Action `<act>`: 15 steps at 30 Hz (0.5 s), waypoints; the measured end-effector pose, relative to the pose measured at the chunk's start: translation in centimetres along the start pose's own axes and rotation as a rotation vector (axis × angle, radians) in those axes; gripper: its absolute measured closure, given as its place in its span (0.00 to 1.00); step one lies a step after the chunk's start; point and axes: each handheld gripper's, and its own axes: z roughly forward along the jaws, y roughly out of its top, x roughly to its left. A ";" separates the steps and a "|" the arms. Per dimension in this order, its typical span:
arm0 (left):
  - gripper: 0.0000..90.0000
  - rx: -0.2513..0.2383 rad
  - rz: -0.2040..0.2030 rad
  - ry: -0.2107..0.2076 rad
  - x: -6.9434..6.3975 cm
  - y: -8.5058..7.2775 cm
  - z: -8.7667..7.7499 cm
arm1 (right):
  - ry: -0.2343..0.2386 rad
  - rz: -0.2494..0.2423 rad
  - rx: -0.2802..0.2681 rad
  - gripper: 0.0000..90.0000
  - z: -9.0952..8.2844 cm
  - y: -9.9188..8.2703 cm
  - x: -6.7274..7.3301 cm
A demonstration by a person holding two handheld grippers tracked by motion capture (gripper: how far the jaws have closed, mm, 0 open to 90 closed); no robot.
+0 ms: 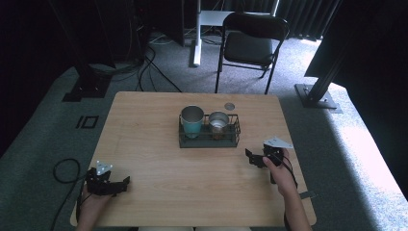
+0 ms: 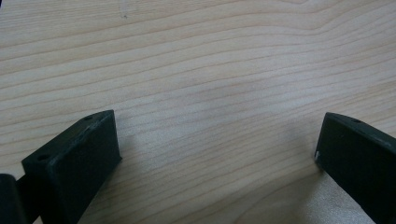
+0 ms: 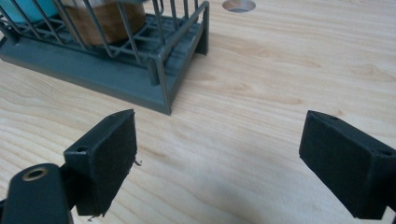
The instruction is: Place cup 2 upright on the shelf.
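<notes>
A pale wooden table stands on grey carpet, a black folding chair behind it at top centre. At the frame's middle sits a dark wire rack holding a teal cup and a smaller brown cup. The right gripper, lower right, points at the rack's corner with jaws wide apart and nothing between them. The left gripper, lower left, rests gaping over bare wood.

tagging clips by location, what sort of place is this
Likely a lab or recording studio set up for manipulation work, not a home: black curtains all around, cables across grey carpet, and dark metal frame posts around one wooden table with a folding chair behind.
</notes>
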 end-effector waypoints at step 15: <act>0.00 0.000 0.002 0.000 0.0 0.0 0.0 | -0.078 0.025 0.031 0.12 -1.7 -3.0 -0.9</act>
